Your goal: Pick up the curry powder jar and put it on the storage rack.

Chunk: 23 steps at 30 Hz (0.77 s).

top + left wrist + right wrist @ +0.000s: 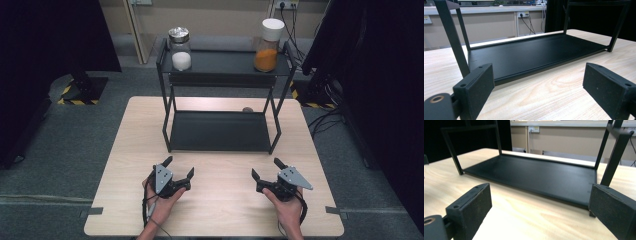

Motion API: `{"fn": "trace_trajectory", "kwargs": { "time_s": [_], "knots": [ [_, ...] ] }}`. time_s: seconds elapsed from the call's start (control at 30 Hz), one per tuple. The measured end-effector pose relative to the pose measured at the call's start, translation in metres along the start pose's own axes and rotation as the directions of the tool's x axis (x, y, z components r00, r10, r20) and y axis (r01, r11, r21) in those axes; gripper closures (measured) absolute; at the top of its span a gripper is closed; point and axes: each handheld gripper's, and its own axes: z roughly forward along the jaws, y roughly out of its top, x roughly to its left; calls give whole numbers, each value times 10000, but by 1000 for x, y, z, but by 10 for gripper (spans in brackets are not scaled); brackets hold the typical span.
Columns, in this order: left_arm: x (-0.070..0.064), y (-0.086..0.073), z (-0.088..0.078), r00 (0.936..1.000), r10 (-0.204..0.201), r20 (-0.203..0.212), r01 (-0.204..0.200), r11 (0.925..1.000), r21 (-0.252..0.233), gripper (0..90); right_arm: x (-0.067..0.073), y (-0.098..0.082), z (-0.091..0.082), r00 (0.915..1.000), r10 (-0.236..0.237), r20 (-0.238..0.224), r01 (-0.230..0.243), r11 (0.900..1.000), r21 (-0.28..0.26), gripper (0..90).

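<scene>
Both grippers are held low over the near part of the wooden table [215, 210], in front of a black two-tier rack [222, 131]. The left gripper [179, 168] is spread wide with nothing between its jaws, and the right gripper [266, 169] is likewise spread wide and empty. No item is touched yet.

The nearest things worth reaching for are seen on the top shelf of the rack: a jar of white powder [180, 50] at its left end and a jar of orange powder [267, 46] at its right end, both upright and well apart. The lower shelf [534, 53] is bare, apart from a small dark object behind it that cannot be identified.

For a good approach, each gripper is probably best raised above the top shelf's rim before being moved forward, so that the uprights are not struck. A jar should be taken around its glass body rather than its lid, with the jaws kept level so nothing tips.

Counted: two grippers, two jars, one rack with two shelves, one table.
</scene>
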Motion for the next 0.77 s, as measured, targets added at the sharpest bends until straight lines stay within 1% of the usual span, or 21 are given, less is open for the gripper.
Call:
{"fn": "trace_trajectory", "kwargs": {
  "time_s": [0.2,0.33,0.43,0.47,0.57,0.77],
  "knots": [
    [0,0,0,10000,-34,-5,34,10000,-20,96,2,-7,-1,10000,33,39,-33,9999,123,49],
    [0,0,0,10000,-2,3,2,10000,-5,96,4,-13,-1,9999,-87,98,85,9998,198,51],
    [0,0,0,10000,-3,8,3,10000,-21,96,4,-15,0,9999,-116,122,110,9990,435,53],
    [0,0,0,10000,-4,7,4,10000,-10,96,5,-17,-1,9998,-171,140,166,9993,347,53],
    [0,0,0,10000,5,2,-5,10000,13,96,5,-18,-1,9998,-171,119,167,9994,311,53],
    [0,1,0,10000,-8,10,8,10000,28,96,5,-18,-1,9998,-121,129,117,9994,320,47]
  ]
}}
